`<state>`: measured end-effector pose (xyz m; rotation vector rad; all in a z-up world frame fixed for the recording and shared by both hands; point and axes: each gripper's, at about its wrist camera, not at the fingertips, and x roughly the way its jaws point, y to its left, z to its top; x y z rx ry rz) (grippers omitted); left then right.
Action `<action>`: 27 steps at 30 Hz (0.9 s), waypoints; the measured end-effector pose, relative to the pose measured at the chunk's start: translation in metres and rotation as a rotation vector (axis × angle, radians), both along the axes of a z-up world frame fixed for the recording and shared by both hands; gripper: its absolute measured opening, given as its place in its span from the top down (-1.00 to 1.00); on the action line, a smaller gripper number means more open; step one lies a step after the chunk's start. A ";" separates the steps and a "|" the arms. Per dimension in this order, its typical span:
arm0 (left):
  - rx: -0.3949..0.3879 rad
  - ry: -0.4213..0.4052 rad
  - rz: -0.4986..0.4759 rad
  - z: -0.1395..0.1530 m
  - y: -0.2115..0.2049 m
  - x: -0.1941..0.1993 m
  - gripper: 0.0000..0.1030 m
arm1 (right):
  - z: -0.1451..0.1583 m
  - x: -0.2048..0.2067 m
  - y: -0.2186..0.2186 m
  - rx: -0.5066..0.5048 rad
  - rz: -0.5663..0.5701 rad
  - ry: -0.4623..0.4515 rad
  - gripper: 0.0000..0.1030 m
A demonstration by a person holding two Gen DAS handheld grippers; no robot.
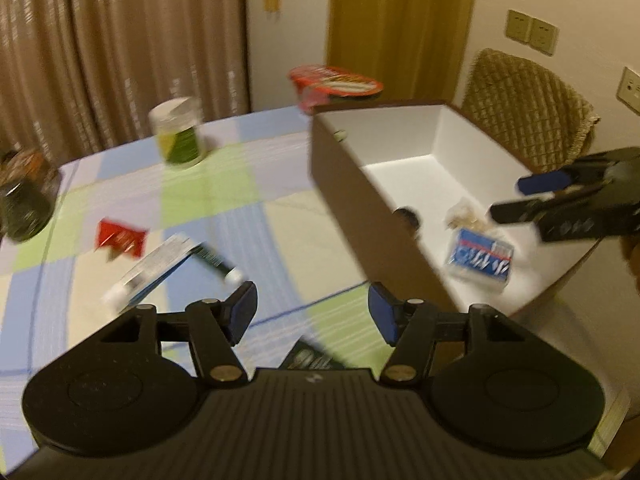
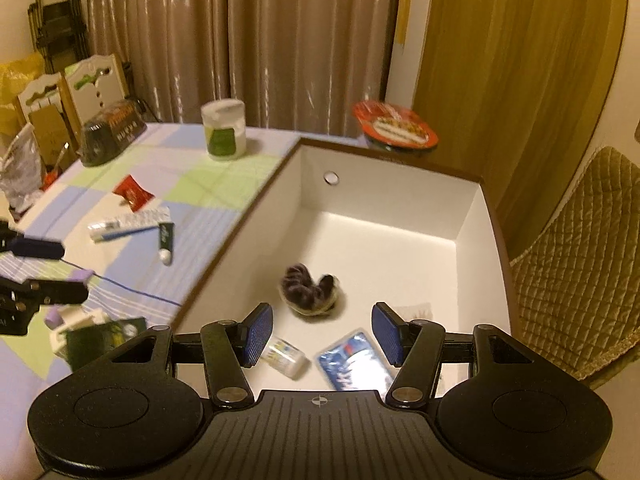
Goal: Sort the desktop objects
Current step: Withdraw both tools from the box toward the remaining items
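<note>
Right wrist view: right gripper point(image 2: 322, 334), ribbed blue pads, jaws apart and empty, over white-lined cardboard box point(image 2: 476, 216) holding fuzzy dark scrunchie point(image 2: 310, 290) and glossy blue packet point(image 2: 354, 362). Left gripper point(image 1: 312, 312) likewise apart, empty, above checked tablecloth point(image 1: 224, 184).

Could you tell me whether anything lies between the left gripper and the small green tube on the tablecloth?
Nothing visible does. The left gripper is open and empty above bare tablecloth, and the green tube lies just ahead, beside a white-and-blue tube.
</note>
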<state>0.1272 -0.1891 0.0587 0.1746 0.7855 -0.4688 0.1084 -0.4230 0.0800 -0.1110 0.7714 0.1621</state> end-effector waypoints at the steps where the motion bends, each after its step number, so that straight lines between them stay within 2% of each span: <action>1: 0.005 0.002 0.012 -0.001 0.009 -0.003 -0.10 | 0.002 -0.004 0.004 0.007 0.001 -0.008 -0.13; 7: 0.030 0.031 0.092 -0.010 0.062 -0.025 -0.11 | 0.014 -0.026 0.032 0.047 0.028 -0.058 -0.13; 12: 0.044 0.052 0.132 -0.017 0.098 -0.042 -0.11 | 0.019 -0.044 0.064 0.087 0.095 -0.091 -0.13; 24: 0.053 0.081 0.146 -0.024 0.158 -0.063 -0.16 | -0.010 -0.056 0.150 0.063 0.258 -0.007 -0.14; 26: 0.059 0.082 0.146 -0.025 0.164 -0.065 -0.16 | -0.019 -0.055 0.163 0.035 0.286 0.011 -0.87; 27: 0.058 0.084 0.149 -0.025 0.167 -0.065 -0.16 | -0.023 -0.055 0.169 0.023 0.304 0.013 -1.00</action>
